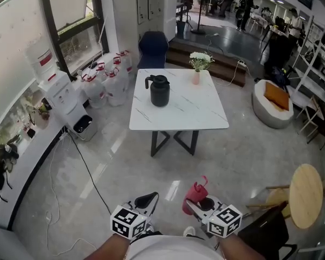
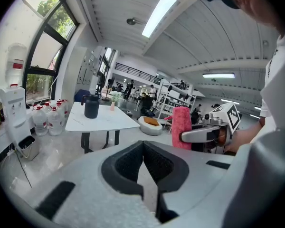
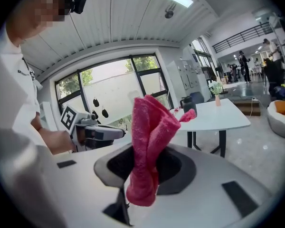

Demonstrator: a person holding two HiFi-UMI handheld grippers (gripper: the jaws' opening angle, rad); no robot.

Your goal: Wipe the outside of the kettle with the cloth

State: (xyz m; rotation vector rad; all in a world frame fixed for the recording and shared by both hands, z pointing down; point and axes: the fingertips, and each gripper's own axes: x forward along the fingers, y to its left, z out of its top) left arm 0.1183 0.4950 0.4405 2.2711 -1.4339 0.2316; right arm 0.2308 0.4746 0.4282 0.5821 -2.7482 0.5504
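Observation:
A black kettle stands on the white square table, well ahead of me; it also shows small in the left gripper view as the kettle and in the right gripper view as the kettle. My right gripper is shut on a pink cloth, which stands bunched up between the jaws as the cloth. My left gripper is shut with nothing between its jaws. Both grippers hang close to my body, far from the table.
A pink vase with white flowers sits at the table's far edge. Several water jugs and a dispenser line the left wall. A round wooden stool stands at right, and a cable runs across the floor.

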